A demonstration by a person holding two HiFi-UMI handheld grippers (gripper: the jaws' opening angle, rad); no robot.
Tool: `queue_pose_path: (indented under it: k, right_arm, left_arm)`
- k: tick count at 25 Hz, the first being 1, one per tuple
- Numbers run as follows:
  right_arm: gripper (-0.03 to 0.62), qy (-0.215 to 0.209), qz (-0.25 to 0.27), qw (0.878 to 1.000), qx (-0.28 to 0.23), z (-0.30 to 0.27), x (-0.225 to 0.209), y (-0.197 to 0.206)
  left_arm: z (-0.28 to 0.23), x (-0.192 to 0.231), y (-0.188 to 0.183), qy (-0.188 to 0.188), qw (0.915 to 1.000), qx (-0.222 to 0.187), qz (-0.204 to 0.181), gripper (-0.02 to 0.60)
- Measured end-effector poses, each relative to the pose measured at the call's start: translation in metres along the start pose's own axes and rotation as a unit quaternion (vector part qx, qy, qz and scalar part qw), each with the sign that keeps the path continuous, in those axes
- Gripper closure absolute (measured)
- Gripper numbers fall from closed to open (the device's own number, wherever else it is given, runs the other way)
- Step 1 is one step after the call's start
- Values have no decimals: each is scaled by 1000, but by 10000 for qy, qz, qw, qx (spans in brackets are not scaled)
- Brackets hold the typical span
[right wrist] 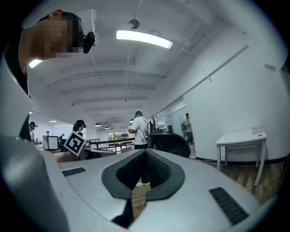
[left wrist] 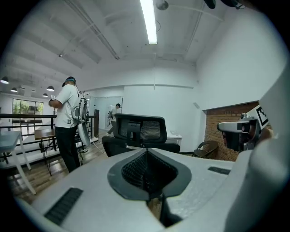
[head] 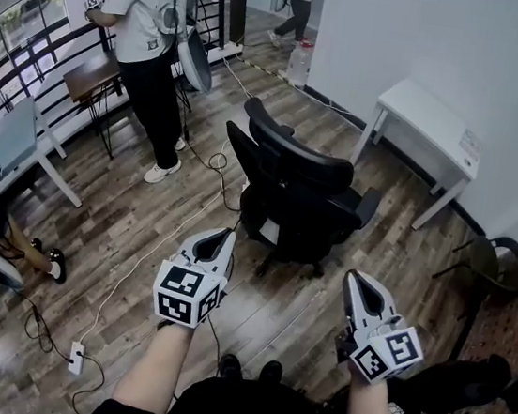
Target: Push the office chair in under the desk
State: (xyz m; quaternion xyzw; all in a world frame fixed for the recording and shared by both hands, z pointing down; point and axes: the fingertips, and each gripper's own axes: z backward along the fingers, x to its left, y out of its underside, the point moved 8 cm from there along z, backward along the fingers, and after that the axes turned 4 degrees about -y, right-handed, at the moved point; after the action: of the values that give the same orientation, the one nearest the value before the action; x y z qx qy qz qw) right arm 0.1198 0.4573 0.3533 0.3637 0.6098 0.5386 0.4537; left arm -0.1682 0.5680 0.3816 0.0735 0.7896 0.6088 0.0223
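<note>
Jaws together, empty, on left gripper [head: 221, 240] and right gripper [head: 361, 281]. Office chair [head: 299, 192]: frame centre, backrest broadside to both grippers, top edge slanting upper left to lower right. Desk [head: 430, 129]: upper right, well apart.

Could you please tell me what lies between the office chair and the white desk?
Only wooden floor: in the head view that stretch is bare, and the office chair stands well apart from the white desk.

Ahead of the left gripper's [left wrist: 146, 156] closed jaws, the office chair [left wrist: 138, 129] shows only its upper part; its base hides behind them. Right of the right gripper's [right wrist: 145, 156] jaws, the sheet [right wrist: 257, 131] on the desk [right wrist: 238, 137] is too small to read.
</note>
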Motion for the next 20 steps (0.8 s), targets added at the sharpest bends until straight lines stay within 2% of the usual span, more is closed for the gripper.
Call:
queue_pose_path:
  k: [7,13,20]
  right_arm:
    - [591,118,-65,9999,-3,-5,14,4]
    - [591,325,-321,9989,59,-4,-1,14]
    - [591,96,-519,9985,128,-48,-26,28]
  left_arm:
    - [-11,12,-3,201,9998,23,-64,574]
    - [-26,14,0,310,9994,155,-73,574]
    - [-57,28,3,256,9991,337,-35,574]
